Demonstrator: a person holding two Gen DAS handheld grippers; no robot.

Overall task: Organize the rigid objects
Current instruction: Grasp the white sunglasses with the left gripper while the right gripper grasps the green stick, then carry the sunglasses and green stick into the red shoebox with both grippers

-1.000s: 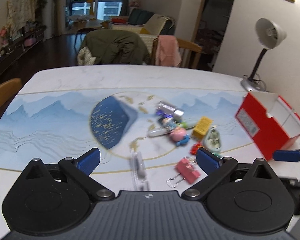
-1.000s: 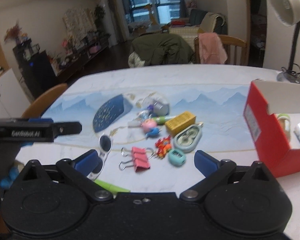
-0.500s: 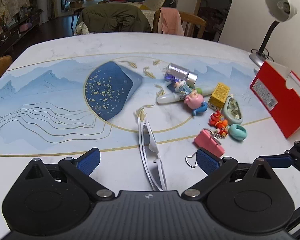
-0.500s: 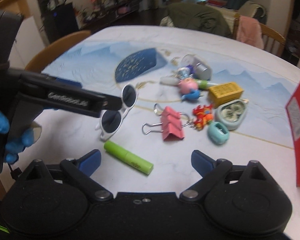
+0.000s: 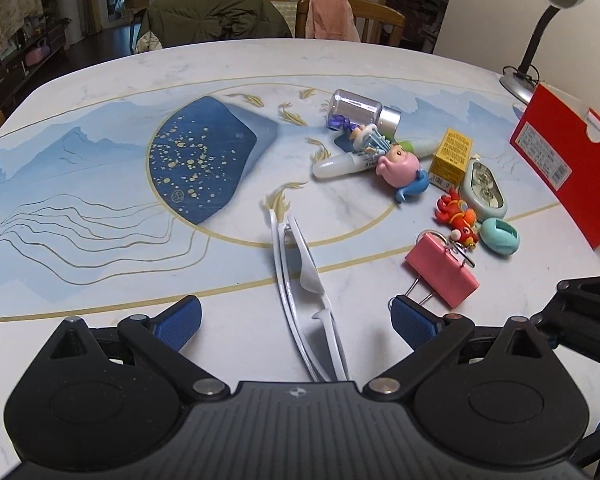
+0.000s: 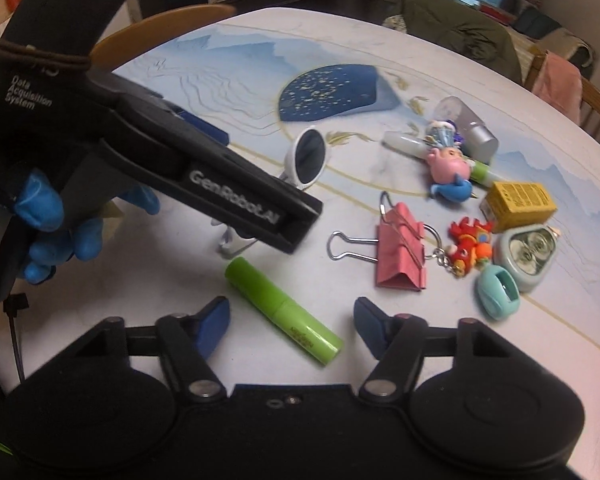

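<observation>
Right gripper (image 6: 291, 326) fingers are closing around a glossy lime-green tube (image 6: 283, 311) without touching it, while left gripper (image 5: 296, 318) fingers are sitting wide open over white sunglasses (image 5: 302, 280) beside it.

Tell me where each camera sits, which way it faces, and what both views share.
Left wrist: rides the left tool, angled down over the table at white sunglasses between its open jaws.
Right wrist: rides the right tool, angled down at a green tube between its closing jaws; the left tool and a blue-gloved hand show.
Shared: sunglasses, pink binder clip, toy pile.
</observation>
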